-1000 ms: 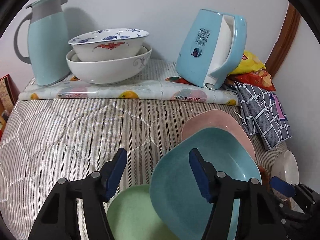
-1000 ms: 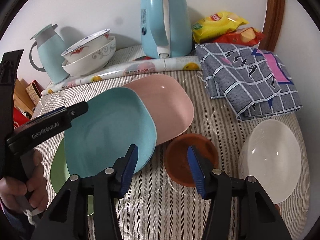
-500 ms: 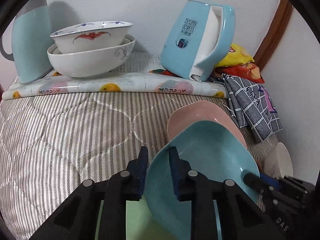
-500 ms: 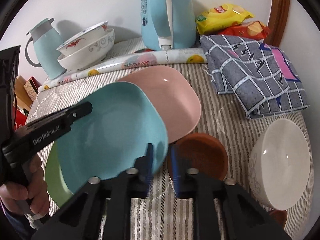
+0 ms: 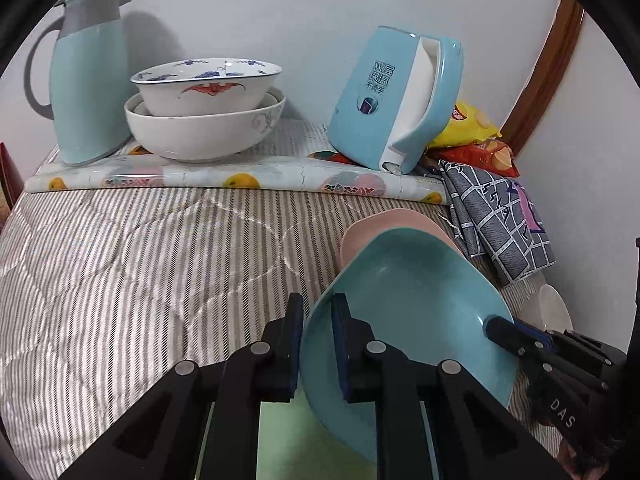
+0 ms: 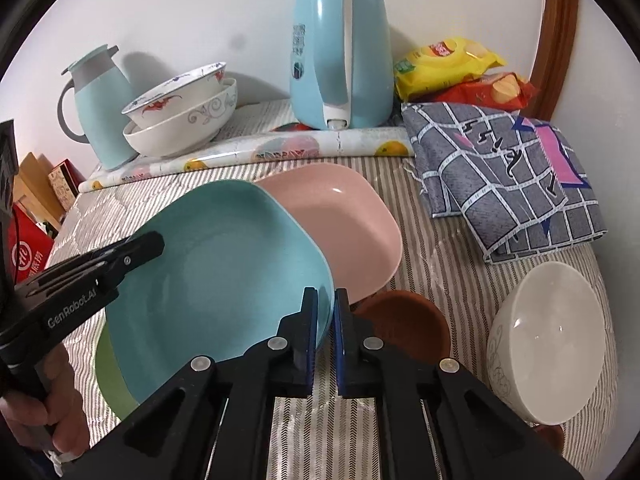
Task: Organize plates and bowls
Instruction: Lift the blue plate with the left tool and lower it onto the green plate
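Both grippers point steeply down: left gripper [image 5: 317,314] and right gripper [image 6: 325,308] each clamp the teal plate's [image 6: 216,276] rim.

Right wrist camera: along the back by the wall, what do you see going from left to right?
Pale blue thermos jug with grey handle → two stacked white patterned bowls → light blue electric kettle → yellow snack bag → brown wooden frame.
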Demonstrator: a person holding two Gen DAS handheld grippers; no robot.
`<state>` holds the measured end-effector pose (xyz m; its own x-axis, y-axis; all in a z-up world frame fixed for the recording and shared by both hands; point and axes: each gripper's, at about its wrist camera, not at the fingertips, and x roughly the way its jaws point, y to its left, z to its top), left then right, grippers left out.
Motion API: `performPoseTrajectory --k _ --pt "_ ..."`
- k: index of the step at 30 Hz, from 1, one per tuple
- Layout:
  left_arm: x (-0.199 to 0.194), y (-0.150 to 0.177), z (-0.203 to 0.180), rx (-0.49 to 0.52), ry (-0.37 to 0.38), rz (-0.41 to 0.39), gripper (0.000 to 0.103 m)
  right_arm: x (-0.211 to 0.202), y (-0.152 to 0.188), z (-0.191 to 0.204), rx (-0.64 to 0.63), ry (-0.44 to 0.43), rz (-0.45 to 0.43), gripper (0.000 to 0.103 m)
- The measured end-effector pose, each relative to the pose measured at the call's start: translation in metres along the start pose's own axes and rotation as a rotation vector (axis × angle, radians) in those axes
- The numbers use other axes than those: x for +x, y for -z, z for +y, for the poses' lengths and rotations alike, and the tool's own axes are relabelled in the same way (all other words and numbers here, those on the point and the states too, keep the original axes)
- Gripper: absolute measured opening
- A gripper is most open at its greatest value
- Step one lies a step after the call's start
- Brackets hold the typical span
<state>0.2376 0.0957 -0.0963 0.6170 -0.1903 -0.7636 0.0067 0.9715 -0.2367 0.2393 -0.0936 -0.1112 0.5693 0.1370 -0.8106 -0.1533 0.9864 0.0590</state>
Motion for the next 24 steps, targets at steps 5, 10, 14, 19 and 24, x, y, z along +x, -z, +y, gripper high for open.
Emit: performPoseTrajectory --k 5,10,14,19,24 --pt "-0.014 0.009 0.008 -0.018 -0.014 -0.004 0.013 -0.008 0.002 0.008 -0.018 -0.010 -0.019 0.006" --pt "-0.026 0.020 0.018 -0.034 -0.034 -0.008 0.012 -0.014 0.007 0.021 -0.040 -0.021 -0.037 0.005" --pt "-0.035 0.028 0.026 -0.049 -0.050 -0.013 0.012 -0.015 0.012 0.031 -0.065 -0.027 -0.045 0.005" --pt "-0.041 0.038 0.038 -0.079 -0.060 -0.010 0.012 -0.016 0.017 0.043 -0.092 -0.042 -0.042 0.005" --pt "-0.043 0.046 0.047 -0.104 -0.065 -0.005 0.012 -0.014 0.021 0.053 -0.112 -0.050 -0.036 0.005"
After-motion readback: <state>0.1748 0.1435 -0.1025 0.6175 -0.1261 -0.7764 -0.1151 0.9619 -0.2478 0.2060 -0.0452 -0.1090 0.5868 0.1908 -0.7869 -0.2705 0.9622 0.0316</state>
